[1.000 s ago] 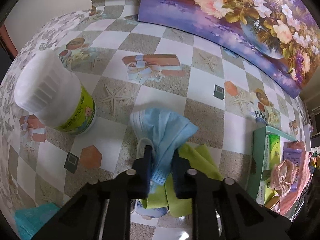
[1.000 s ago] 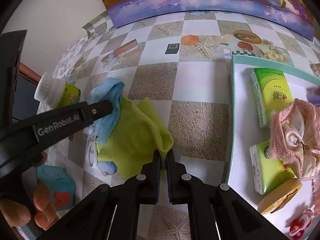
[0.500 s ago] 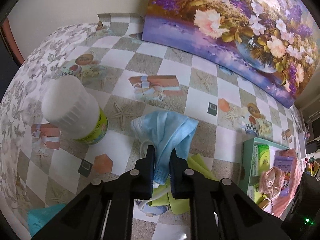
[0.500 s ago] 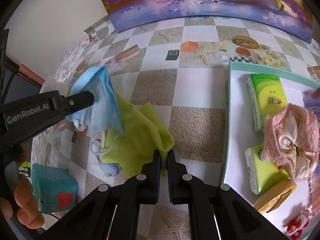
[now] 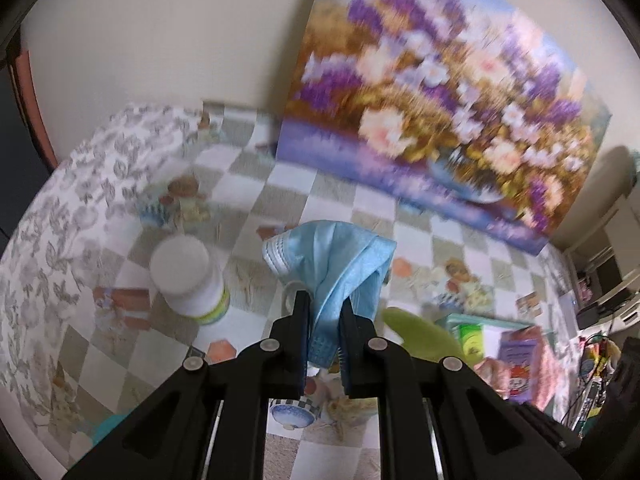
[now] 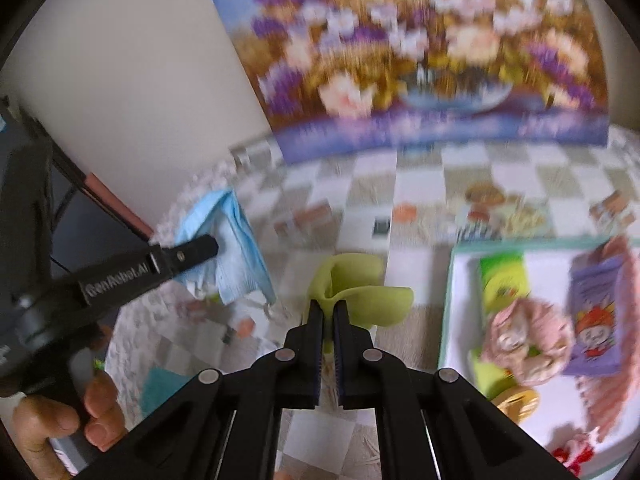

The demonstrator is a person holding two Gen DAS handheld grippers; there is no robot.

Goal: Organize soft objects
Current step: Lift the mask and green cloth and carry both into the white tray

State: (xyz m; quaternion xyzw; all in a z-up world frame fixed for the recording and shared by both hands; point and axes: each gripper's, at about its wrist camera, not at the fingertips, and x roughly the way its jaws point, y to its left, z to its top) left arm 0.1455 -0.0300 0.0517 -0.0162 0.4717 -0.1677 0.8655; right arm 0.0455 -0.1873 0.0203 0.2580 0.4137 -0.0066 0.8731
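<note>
My left gripper (image 5: 325,300) is shut on a light blue face mask (image 5: 336,264), which hangs above the checkered table; the right wrist view shows that mask (image 6: 236,256) held up at the left. My right gripper (image 6: 328,308) is shut on a lime green cloth (image 6: 356,284), lifted off the table and folded over the jaws. That green cloth (image 5: 420,336) shows low right in the left wrist view. A white tray with a teal rim (image 6: 448,304) sits at the right, holding green tissue packs (image 6: 500,280), a pink cloth bundle (image 6: 524,340) and a purple packet (image 6: 596,320).
A white bottle with a green label (image 5: 188,280) stands on the table left of the mask. A flower painting (image 5: 440,112) leans on the wall at the back. A teal object (image 6: 160,388) lies near the front left edge. A hand (image 6: 60,420) holds the left gripper.
Both grippers have risen and tilted up. The mask and the green cloth have come off the table with them, and more of the wall and painting shows.
</note>
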